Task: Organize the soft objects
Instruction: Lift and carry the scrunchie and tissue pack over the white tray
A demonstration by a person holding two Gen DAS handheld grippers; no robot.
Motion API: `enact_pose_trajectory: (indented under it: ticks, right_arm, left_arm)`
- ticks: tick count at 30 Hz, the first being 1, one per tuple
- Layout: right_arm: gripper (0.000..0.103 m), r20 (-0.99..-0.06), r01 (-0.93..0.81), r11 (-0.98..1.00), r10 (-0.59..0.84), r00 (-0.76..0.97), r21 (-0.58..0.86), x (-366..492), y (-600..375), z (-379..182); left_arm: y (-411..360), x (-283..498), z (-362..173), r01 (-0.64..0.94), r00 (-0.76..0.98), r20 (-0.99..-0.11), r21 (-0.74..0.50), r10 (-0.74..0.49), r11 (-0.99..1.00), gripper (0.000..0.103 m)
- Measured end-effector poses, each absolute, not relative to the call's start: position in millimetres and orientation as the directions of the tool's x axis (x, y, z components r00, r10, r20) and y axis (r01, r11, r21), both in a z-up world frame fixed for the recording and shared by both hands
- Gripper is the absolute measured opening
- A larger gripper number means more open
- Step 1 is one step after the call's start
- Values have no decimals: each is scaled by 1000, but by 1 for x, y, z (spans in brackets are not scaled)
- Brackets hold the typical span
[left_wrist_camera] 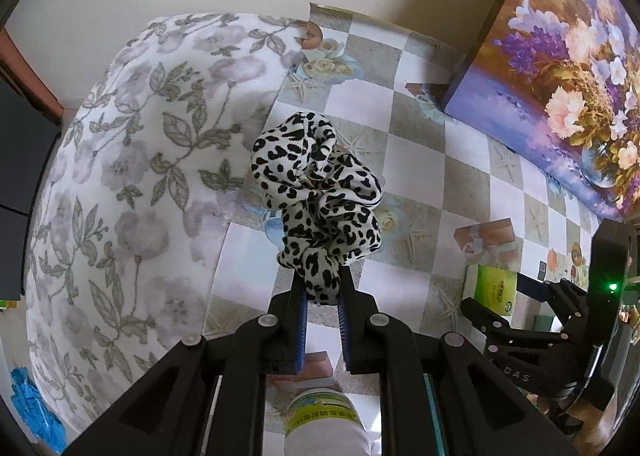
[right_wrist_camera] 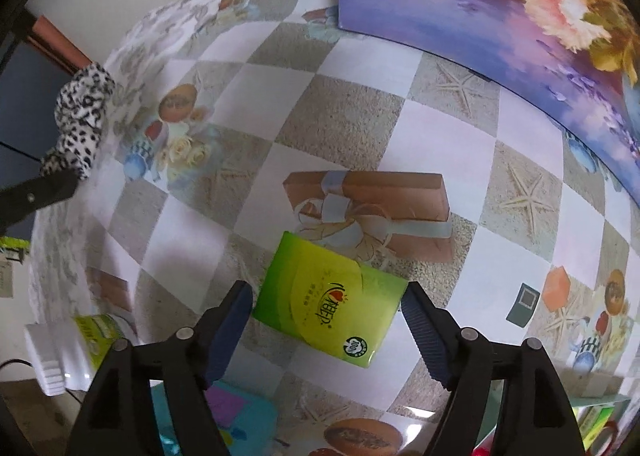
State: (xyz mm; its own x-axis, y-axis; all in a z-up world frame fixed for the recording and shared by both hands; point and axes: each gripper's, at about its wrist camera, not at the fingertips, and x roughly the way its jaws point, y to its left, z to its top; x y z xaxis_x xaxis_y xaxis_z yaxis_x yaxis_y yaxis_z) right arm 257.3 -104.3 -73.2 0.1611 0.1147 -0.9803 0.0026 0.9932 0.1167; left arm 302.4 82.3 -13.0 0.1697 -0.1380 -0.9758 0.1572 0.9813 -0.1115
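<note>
Left gripper (left_wrist_camera: pixel 322 292): jaws clamped on a bunched black-and-white leopard-print fabric scrunchie (left_wrist_camera: pixel 320 191), held above the checked, picture-printed tablecloth (left_wrist_camera: pixel 416 159), just right of a grey floral-print cloth (left_wrist_camera: pixel 140 159). Right gripper (right_wrist_camera: pixel 326 320): jaws stood wide apart, pads clear of a flat green tissue packet (right_wrist_camera: pixel 324 296) lying between them on the tablecloth. Far right: a flower painting (left_wrist_camera: pixel 560 75) leaned upright. Near edge: a white bottle with green label (left_wrist_camera: pixel 324 424).
</note>
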Motion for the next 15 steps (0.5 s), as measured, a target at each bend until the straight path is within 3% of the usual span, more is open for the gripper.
enact_pose_trajectory:
  ticks: [15]
  right_arm:
    - [75, -973, -15, 997, 81, 217, 80, 225, -111, -46]
  left_arm:
    - [76, 290, 5, 143, 181, -972, -124, -149, 982, 14]
